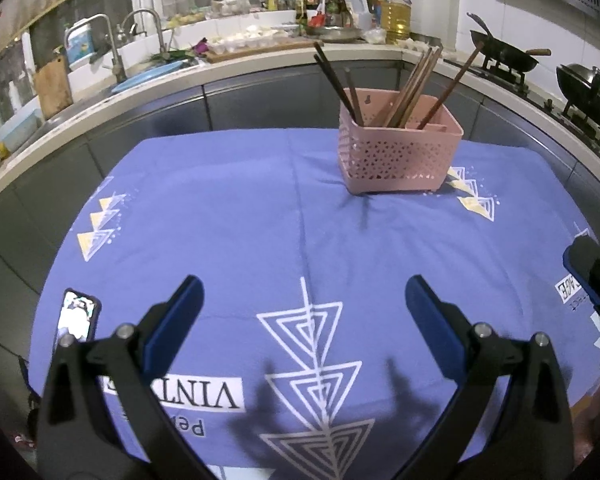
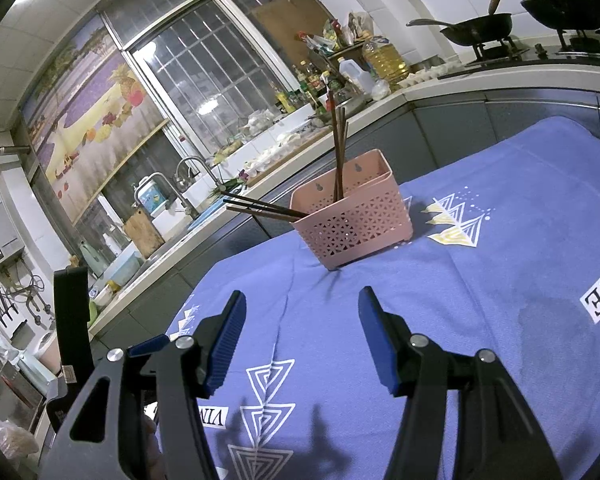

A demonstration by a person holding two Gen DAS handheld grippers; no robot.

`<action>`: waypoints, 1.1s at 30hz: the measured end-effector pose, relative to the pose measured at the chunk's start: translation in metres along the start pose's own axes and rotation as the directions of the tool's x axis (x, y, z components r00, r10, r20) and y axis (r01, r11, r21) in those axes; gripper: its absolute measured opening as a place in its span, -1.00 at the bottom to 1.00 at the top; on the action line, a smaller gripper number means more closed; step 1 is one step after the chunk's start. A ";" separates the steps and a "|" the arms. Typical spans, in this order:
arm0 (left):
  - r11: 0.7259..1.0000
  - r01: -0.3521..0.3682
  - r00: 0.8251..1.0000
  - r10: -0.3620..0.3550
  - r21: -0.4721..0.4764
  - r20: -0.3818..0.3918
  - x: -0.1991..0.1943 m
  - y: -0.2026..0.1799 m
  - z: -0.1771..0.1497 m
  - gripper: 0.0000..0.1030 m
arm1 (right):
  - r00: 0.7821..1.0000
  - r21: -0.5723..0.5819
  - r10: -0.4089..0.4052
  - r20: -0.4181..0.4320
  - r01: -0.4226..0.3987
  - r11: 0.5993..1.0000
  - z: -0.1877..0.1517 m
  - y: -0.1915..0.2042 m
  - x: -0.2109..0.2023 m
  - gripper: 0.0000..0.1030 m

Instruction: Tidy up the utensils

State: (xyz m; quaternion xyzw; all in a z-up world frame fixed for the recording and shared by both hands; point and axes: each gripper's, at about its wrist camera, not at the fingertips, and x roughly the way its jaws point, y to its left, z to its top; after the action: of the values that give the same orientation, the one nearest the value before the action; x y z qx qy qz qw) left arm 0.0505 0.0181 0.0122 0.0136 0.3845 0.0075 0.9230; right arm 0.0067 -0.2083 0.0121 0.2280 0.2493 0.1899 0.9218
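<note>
On the blue patterned tablecloth (image 1: 220,208) stands a pink perforated plastic basket (image 1: 398,152), brown wooden chopsticks (image 1: 414,88) leaning inside it. Near of the basket, the left gripper (image 1: 304,300) and right gripper (image 2: 302,316) hover, jaws spread, empty

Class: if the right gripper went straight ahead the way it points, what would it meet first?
Probably the pink basket holding chopsticks; the right gripper is open, with only bare blue cloth between. Depth is uncertain.
</note>
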 end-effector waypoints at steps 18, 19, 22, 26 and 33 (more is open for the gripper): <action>0.989 -0.147 0.980 0.148 -0.019 0.136 -0.021 0.012 0.004 0.88 | 1.000 -0.007 0.013 0.016 -0.013 1.000 0.003 0.007 -0.006 0.15; 0.988 -0.150 0.978 0.152 -0.022 0.141 -0.023 0.012 0.004 0.88 | 1.000 -0.009 0.013 0.018 -0.013 1.000 0.002 0.008 -0.006 0.15; 0.986 -0.165 0.971 0.168 -0.030 0.168 -0.028 0.014 0.005 0.88 | 1.000 -0.008 0.014 0.018 -0.014 1.000 0.002 0.009 -0.006 0.15; 0.984 -0.174 0.967 0.177 -0.032 0.183 -0.033 0.014 0.006 0.88 | 1.000 -0.008 0.014 0.020 -0.014 1.000 0.001 0.009 -0.007 0.15; 0.976 -0.212 0.956 0.216 -0.041 0.199 -0.040 0.014 0.007 0.88 | 0.999 -0.011 0.017 0.031 -0.017 1.000 0.003 0.013 -0.008 0.15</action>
State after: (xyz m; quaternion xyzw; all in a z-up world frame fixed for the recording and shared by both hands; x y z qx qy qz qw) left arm 0.0273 0.0306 0.0457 0.0470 0.2847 0.1098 0.9512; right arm -0.0018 -0.2020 0.0240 0.2279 0.2318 0.1955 0.9252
